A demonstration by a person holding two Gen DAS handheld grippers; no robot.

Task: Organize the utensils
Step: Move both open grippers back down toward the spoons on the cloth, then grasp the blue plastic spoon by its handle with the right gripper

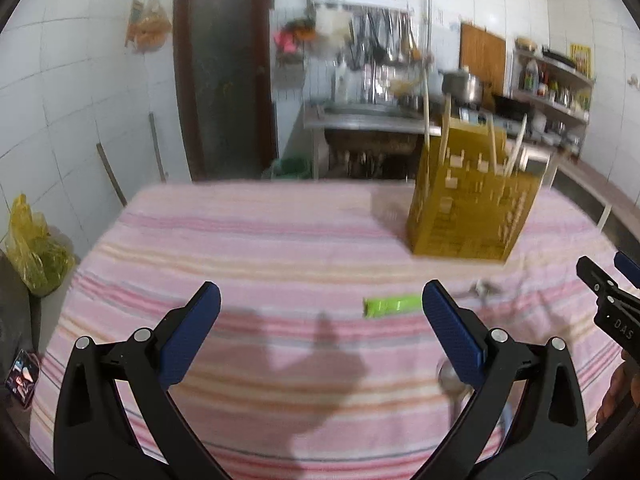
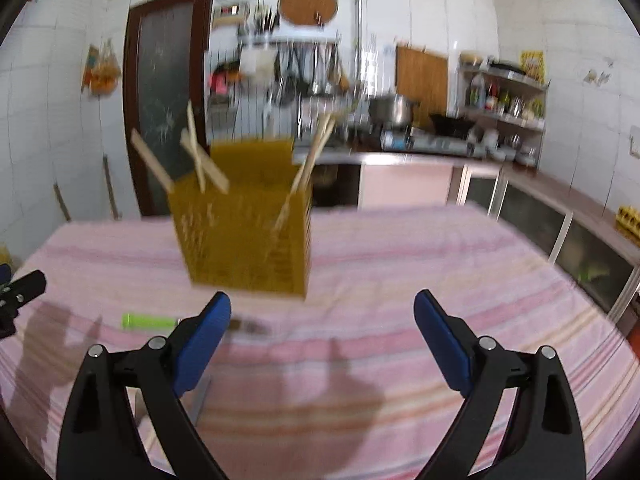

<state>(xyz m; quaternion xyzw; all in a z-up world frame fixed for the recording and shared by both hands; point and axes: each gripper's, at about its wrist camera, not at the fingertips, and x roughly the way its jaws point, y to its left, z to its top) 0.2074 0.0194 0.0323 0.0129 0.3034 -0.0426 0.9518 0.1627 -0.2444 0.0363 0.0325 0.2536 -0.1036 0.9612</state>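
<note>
A table (image 1: 280, 240) draped in a pink striped cloth is seen from two handheld grippers. At the left, the left gripper (image 1: 322, 304) is held above the cloth with its jaws spread wide and nothing between them. Ahead of it a green-handled utensil (image 1: 392, 306) is laid flat, its long axis running left to right; its working end is hidden or too blurred to tell. A spoon (image 1: 450, 376) is glimpsed by the right finger. Further right, a yellow slotted holder (image 1: 468, 208) is stood upright with chopsticks (image 1: 444, 128) pointing up, likely where utensils are meant to go. The right gripper (image 2: 322, 308) is likewise wide open and empty, aimed at the holder's base.
</note>
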